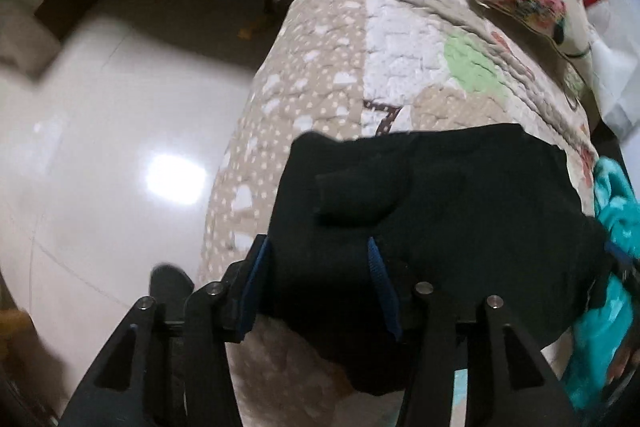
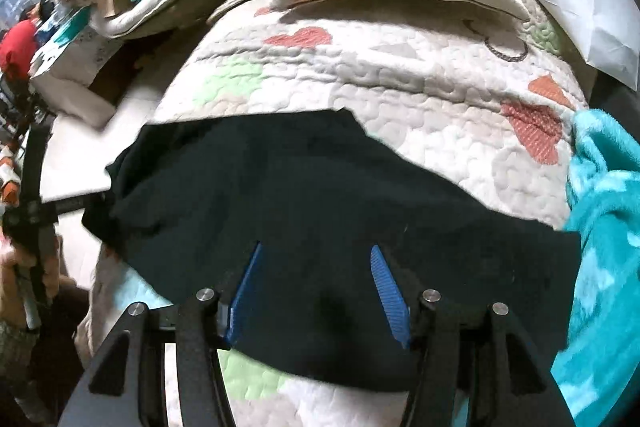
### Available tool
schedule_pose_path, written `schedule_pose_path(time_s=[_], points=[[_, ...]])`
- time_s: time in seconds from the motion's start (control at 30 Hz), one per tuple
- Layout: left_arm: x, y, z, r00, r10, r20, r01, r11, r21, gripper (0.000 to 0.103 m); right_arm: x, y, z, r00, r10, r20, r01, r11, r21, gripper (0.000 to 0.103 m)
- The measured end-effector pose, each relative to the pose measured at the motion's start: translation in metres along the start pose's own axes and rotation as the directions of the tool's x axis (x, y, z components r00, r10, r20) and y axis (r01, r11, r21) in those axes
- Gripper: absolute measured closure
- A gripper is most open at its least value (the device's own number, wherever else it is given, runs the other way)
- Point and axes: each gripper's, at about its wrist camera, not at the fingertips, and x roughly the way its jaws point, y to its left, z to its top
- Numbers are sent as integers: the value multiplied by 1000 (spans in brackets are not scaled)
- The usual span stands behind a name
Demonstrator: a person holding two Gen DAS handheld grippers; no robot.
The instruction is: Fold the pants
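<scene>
A: Left gripper (image 1: 316, 247) and right gripper (image 2: 316, 255) both stand parted above black pants (image 2: 280, 187), gripping nothing.

B: Where are the pants?

A: Bunched on the quilted bedspread (image 2: 380, 75), beside a teal blanket (image 2: 600, 227).

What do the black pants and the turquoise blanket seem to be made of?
Black pants: probably a soft knit or fleece, matte; they show no sheen and lie in limp folds. Turquoise blanket: likely plush fleece; its surface looks fuzzy and tufted.

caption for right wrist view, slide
Right gripper open over black pants lying on quilted bedspread.
</scene>
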Motion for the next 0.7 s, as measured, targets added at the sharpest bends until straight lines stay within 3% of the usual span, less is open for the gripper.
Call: schedule_pose_path(time_s=[0.03,0.13,0.27,0.4,0.5,0.7], points=[[-3,-1,3,1000,12,12,-12,1000,11,75,3,1,2,1000,-11,2,11,1000,7,43],[-13,3,15,981,160,107,-159,987,-12,79,21,0,14,1000,-6,0,6,999,37,43],[-9,25,21,990,117,83,-106,987,-124,70,44,25,37,999,34,-1,-34,999,42,43],[-27,40,16,992,7,124,18,980,-201,69,61,89,62,991,132,0,-131,988,-77,43],[-44,67,11,984,-55,171,109,939,-325,70,70,143,77,981,192,-4,-189,960,-208,43],[-75,121,0,963,-48,265,180,848,-499,70,96,238,92,962,261,-79,-270,863,-426,39]])
